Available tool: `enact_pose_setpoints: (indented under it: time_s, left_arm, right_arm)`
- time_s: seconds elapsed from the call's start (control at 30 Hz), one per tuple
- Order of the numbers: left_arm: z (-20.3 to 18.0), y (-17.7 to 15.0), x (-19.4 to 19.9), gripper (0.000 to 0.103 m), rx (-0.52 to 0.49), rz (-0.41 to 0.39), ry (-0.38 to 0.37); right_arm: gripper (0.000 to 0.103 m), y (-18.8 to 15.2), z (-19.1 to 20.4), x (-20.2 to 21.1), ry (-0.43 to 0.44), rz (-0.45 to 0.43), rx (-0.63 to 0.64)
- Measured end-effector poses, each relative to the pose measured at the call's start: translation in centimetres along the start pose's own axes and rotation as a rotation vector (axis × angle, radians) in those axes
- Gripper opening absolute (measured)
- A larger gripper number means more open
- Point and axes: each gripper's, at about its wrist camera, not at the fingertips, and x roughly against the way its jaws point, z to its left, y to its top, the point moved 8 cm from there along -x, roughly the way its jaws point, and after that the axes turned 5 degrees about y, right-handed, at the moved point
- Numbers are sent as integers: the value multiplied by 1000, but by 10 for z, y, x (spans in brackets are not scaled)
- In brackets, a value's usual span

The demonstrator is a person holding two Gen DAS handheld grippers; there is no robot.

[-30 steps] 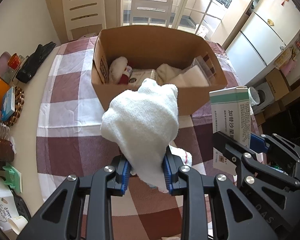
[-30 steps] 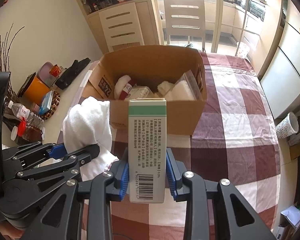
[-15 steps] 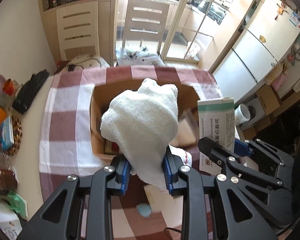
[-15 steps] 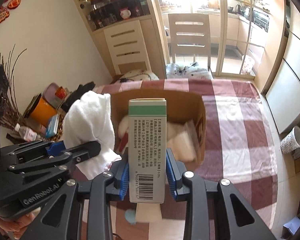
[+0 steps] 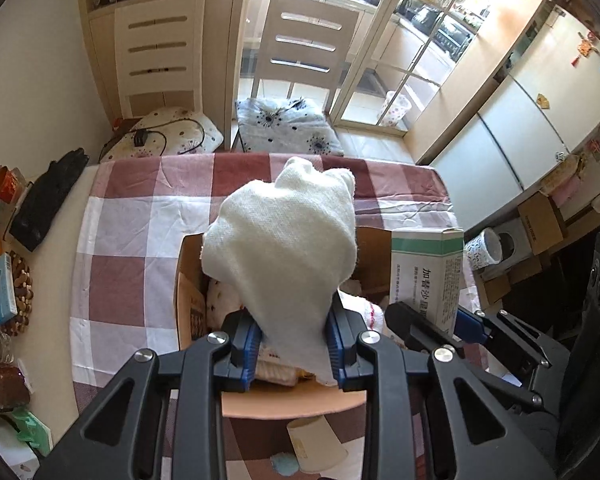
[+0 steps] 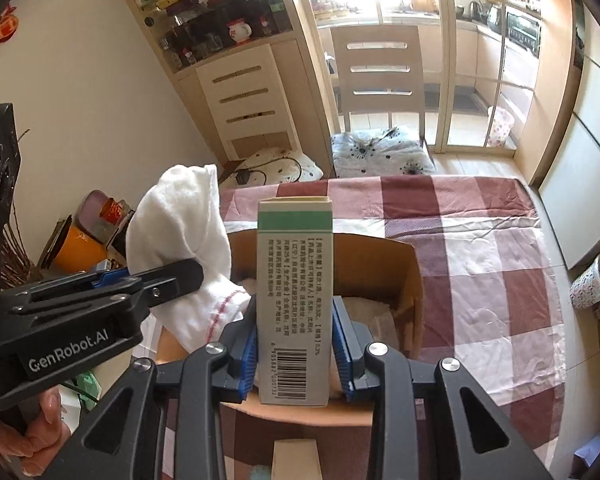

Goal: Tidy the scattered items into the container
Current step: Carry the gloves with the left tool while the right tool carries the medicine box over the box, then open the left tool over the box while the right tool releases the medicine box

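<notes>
Since a second ago both grippers have advanced from short of the brown cardboard box [image 5: 188, 280] to above its opening. The left gripper [image 5: 294, 344] clamps a limp white cloth [image 5: 284, 248]; the right gripper [image 6: 294, 354] clamps a green-banded carton [image 6: 295, 300], long axis upright, pointing away.

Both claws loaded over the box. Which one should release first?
Probably the right. Its claw holds the medicine carton upright above the cardboard box opening. The left claw grips a white towel hanging nearer the box's near wall.
</notes>
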Motion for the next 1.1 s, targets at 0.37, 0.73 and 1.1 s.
enact_pose_setpoints:
  time_s: [0.37, 0.73, 1.1]
  left_arm:
    - [15, -28, -68, 29, 26, 139, 26]
    - [16, -41, -95, 29, 24, 196, 60]
    - [19, -29, -72, 52, 17, 136, 79]
  right_arm:
    - [32, -27, -12, -59, -20, 131, 23]
    - [32, -43, -23, -80, -60, 207, 58]
    - [33, -35, -24, -67, -48, 181, 56]
